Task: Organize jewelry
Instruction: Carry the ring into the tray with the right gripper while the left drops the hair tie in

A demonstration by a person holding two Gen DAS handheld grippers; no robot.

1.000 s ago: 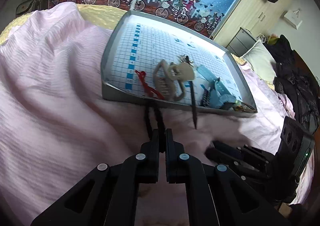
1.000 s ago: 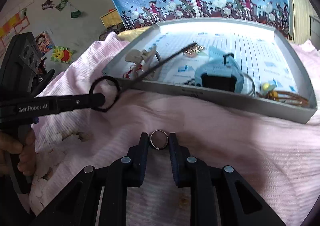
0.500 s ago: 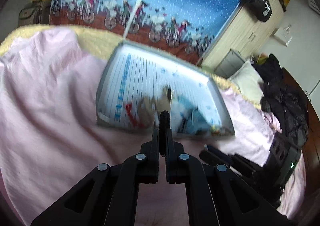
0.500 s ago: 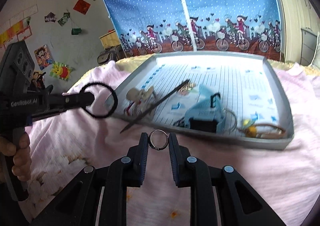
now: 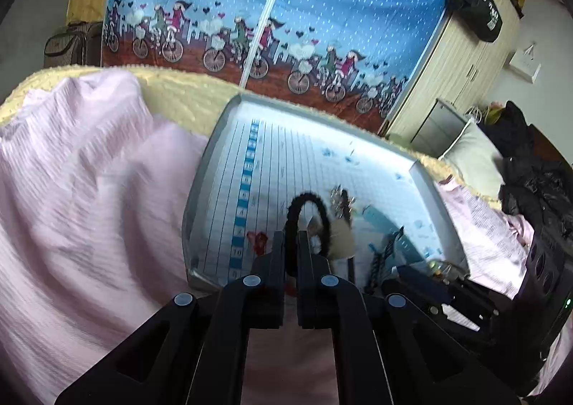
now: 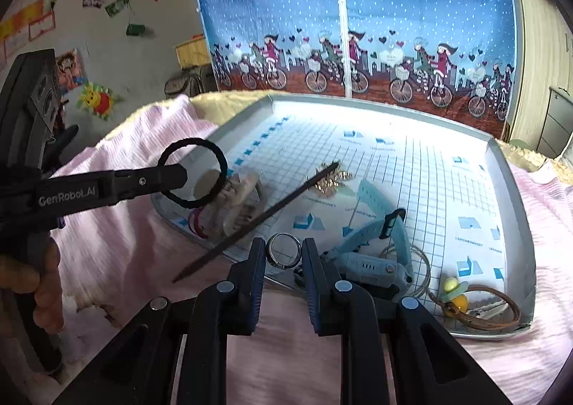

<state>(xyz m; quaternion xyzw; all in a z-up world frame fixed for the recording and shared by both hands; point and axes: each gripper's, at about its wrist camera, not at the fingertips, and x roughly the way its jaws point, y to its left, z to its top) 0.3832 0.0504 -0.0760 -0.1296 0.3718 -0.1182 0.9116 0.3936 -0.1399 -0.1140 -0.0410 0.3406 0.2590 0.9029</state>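
My left gripper [image 5: 292, 243] is shut on a black hair tie [image 5: 308, 206], held in the air over the near left corner of the grey tray [image 5: 200, 168]. From the right wrist view that left gripper [image 6: 179, 174] and the hair tie [image 6: 218, 161] show at the left. My right gripper [image 6: 284, 251] is shut on a silver ring [image 6: 284, 250], above the tray's near edge [image 6: 494, 157]. In the tray lie a beige hair claw [image 6: 238, 199], a dark stick [image 6: 258, 220] poking over the edge, a light blue watch [image 6: 372, 251], a gold brooch [image 6: 331, 179] and a brown cord bracelet [image 6: 494, 308].
The tray rests on a pink blanket [image 5: 82, 190] over a bed. A blue curtain with bicycles [image 6: 351, 28] hangs behind. A wooden wardrobe [image 5: 462, 61] and dark clothes [image 5: 533, 175] stand at the right. A hand [image 6: 39, 294] holds the left gripper's grip.
Both grippers have lifted off the blanket and moved forward toward the tray. The hair tie now hangs over the tray's corner and the ring over its near edge.
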